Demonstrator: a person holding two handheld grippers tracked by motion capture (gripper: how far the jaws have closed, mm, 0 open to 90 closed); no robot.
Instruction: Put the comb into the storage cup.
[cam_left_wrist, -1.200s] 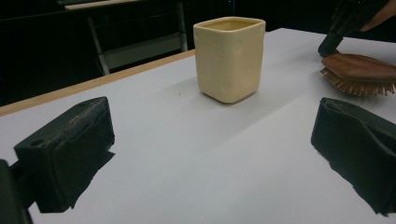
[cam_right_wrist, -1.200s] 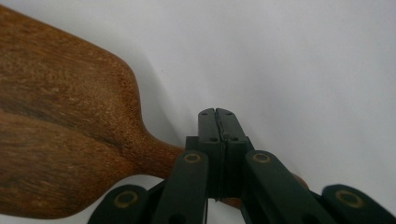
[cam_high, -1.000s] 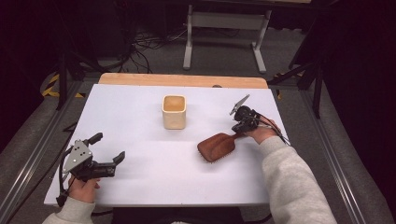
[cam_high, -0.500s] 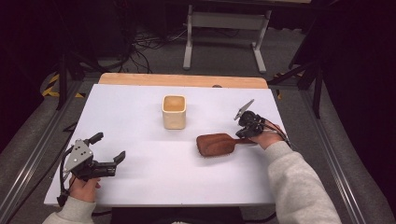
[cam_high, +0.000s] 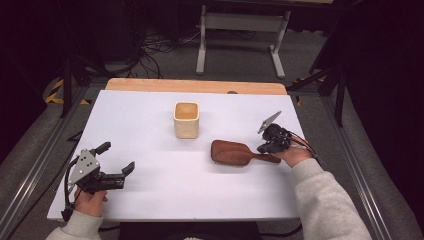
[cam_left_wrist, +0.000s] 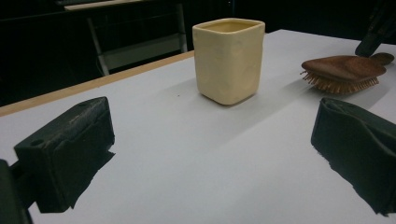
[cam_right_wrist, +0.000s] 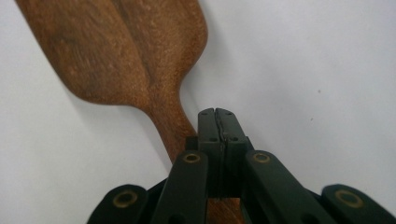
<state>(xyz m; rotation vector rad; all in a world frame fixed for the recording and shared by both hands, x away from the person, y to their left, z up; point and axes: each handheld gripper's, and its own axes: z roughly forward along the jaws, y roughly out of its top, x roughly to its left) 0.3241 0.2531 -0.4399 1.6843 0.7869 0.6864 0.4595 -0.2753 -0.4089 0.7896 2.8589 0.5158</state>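
A brown wooden hairbrush (cam_high: 235, 152) lies bristles down on the white table (cam_high: 150, 125), right of centre, its handle pointing right. My right gripper (cam_high: 265, 147) sits over the handle end. In the right gripper view its jaws (cam_right_wrist: 215, 122) are pressed together, and the handle (cam_right_wrist: 170, 126) runs underneath them rather than between them. A cream square cup (cam_high: 186, 120) stands upright mid-table and looks empty. My left gripper (cam_high: 116, 156) hovers at the near left, open, with nothing between its fingers. It faces the cup (cam_left_wrist: 228, 59) and the brush (cam_left_wrist: 344, 69).
A bare wooden strip (cam_high: 195, 86) runs along the table's far edge. Beyond it are a metal stand (cam_high: 240, 30) and floor cables. Dark frame rails flank both sides of the table.
The brush has swung from a diagonal tilt to lie flat and level, handle to the right. My right gripper has shifted slightly right with the handle. The left gripper stayed put.
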